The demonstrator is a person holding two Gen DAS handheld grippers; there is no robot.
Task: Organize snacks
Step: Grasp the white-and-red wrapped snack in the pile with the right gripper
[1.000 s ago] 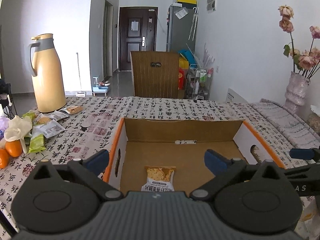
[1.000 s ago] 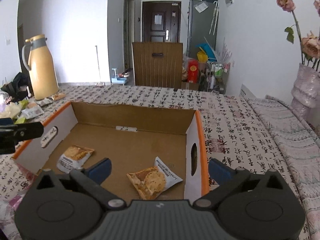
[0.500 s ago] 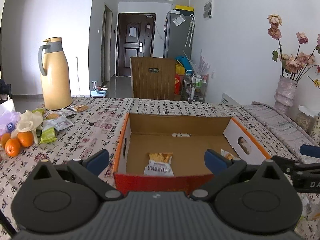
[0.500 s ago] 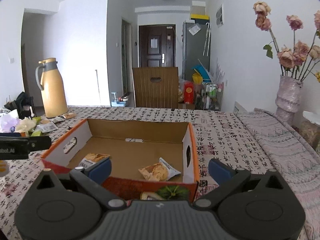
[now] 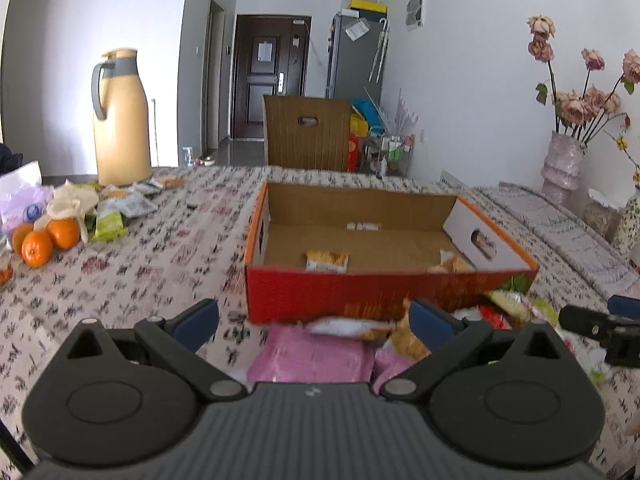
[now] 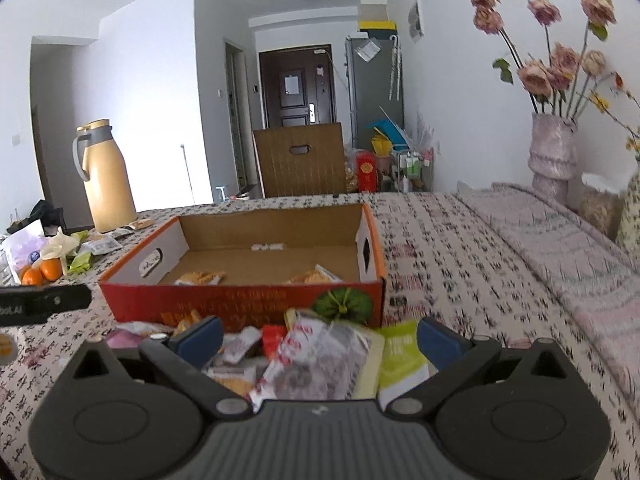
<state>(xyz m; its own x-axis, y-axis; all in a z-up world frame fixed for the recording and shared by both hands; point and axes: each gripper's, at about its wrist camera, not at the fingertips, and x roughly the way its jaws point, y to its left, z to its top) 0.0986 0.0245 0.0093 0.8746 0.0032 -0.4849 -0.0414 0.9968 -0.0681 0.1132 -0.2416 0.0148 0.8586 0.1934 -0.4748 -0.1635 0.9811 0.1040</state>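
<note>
An open cardboard box (image 5: pixel 384 292) (image 6: pixel 248 304) with a red front and orange rim sits mid-table. Two snack packets lie inside it, one at the left (image 5: pixel 327 261) (image 6: pixel 199 278) and one at the right (image 5: pixel 454 263) (image 6: pixel 313 276). In front of the box lies a heap of snack packs: pink ones (image 5: pixel 312 356), a silver-and-red one (image 6: pixel 316 364), a green one (image 6: pixel 402 354). My left gripper (image 5: pixel 314 322) hangs open above the pink packs, holding nothing. Over the silver pack my right gripper (image 6: pixel 318 338) is open and empty too.
More packets (image 5: pixel 120 208) and oranges (image 5: pixel 44 240) lie at the left by a tan thermos jug (image 5: pixel 120 132) (image 6: pixel 108 176). A vase of dried roses (image 6: pixel 554 156) stands at the right edge. A wooden chair back (image 5: pixel 306 132) rises beyond the table.
Both grippers have drawn back from above the box interior to in front of its near wall. The snack heap before the box has come into view. Both stay open.
</note>
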